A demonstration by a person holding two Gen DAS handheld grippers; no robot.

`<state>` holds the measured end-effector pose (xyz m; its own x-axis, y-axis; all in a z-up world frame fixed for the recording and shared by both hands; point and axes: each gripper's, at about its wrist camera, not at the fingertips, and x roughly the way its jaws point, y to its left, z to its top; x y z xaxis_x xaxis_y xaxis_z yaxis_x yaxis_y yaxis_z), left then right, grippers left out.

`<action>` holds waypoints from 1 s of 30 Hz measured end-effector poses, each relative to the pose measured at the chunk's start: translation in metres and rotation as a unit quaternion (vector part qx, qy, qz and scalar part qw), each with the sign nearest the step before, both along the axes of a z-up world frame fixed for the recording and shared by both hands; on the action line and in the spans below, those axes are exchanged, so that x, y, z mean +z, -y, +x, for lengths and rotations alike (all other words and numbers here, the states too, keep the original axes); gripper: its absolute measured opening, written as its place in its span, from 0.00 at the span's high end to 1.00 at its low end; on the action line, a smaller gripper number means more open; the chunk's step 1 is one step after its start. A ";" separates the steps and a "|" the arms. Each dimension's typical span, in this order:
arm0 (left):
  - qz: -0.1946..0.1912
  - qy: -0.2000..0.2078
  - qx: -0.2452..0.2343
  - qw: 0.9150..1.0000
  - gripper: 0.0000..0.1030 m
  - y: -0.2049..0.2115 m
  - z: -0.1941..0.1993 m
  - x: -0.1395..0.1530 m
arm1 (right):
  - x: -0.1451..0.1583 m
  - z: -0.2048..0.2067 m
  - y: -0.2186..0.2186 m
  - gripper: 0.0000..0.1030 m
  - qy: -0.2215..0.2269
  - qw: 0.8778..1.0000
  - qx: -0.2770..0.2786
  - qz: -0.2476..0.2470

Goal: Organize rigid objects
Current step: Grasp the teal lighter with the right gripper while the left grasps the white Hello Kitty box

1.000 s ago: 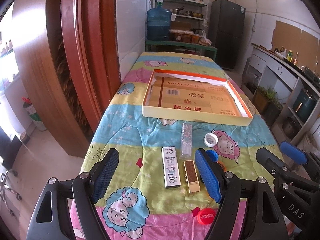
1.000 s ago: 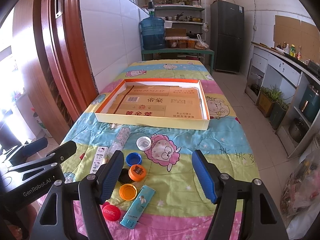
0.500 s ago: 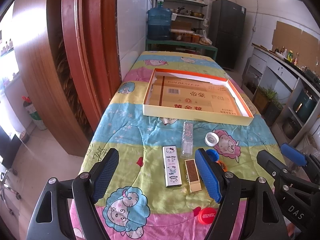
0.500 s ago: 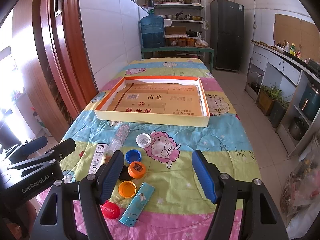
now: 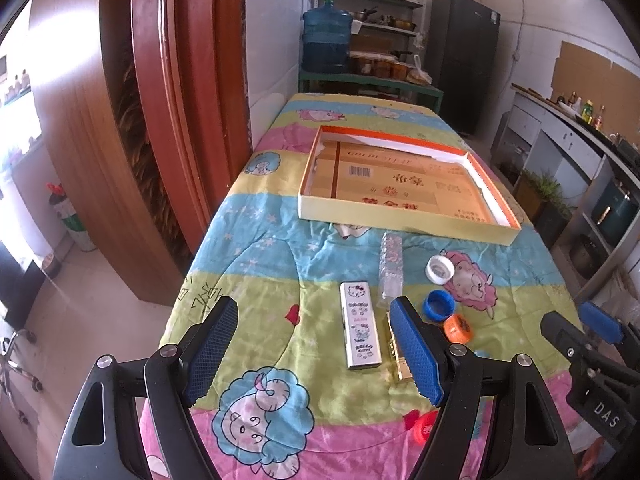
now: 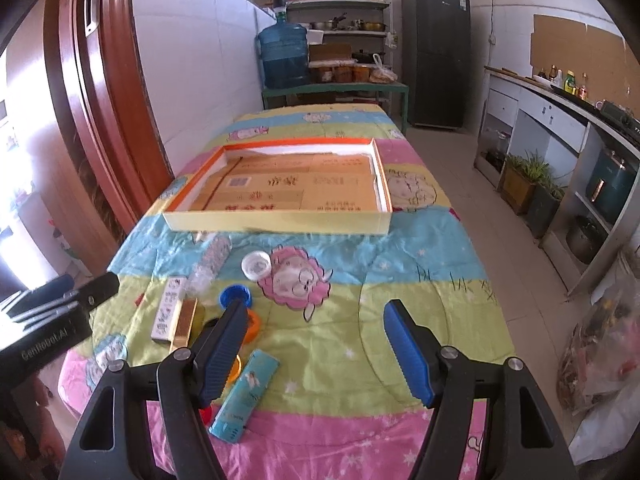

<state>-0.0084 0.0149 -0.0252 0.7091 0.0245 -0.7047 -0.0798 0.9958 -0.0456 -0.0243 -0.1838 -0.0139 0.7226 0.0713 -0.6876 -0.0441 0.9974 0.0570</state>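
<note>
Left wrist view, left tongs (image 5: 312, 344) spread wide above quilt (image 5: 256, 264), right tongs (image 6: 316, 350) likewise, both empty.

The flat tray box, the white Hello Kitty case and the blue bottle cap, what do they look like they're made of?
Tray box: likely matte paperboard, with thin folded walls and a printed carton liner. Hello Kitty case: glossy printed surface catching glare, probably plastic or coated card. Blue cap: smooth moulded plastic, seemingly.
</note>
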 end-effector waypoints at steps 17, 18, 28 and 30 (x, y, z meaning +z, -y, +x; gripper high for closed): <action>0.011 -0.029 -0.013 0.999 0.23 -0.001 0.000 -0.037 | -0.048 -0.007 -0.015 0.32 -0.082 0.995 0.031 0.047; 0.010 -0.029 -0.013 0.999 0.23 -0.002 0.000 -0.037 | -0.049 -0.007 -0.017 0.32 -0.085 0.995 0.033 0.048; 0.010 -0.030 -0.022 0.999 0.23 -0.001 0.009 -0.041 | -0.065 0.000 -0.037 0.39 -0.103 0.994 0.036 0.020; 0.013 -0.033 -0.024 0.999 0.23 0.000 0.013 -0.044 | -0.066 0.001 -0.043 0.41 -0.101 0.994 0.038 -0.003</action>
